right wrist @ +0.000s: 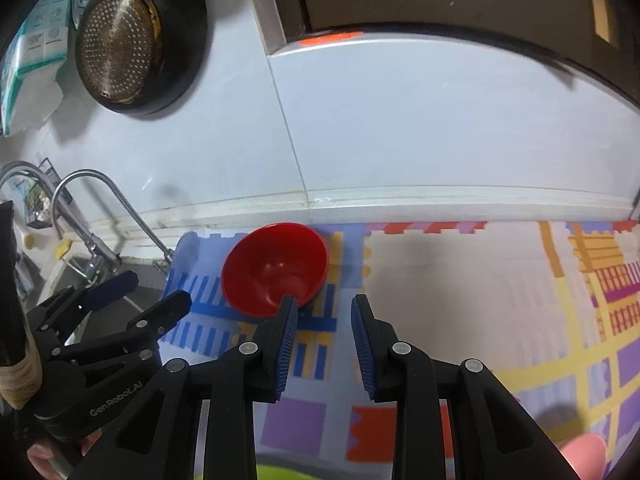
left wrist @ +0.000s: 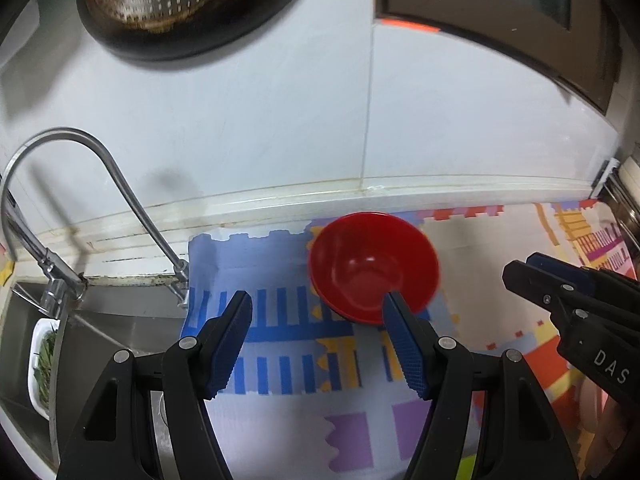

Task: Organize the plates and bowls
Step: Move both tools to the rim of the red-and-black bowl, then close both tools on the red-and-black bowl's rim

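Clearly red bowl [left wrist: 374, 266] sat upright on mat [left wrist: 280, 360] by wall; L gripper [left wrist: 318, 340] jaws apart, R gripper [right wrist: 325, 342] narrowly apart, both empty, approaching.

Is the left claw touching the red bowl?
Apart. The right wrist view shows the left claw well to the left of the bowl, with patterned mat between them.

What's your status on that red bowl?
Left gripper open, empty. Right gripper open, empty. Red bowl upright on patterned mat, untouched. Nothing in the way.
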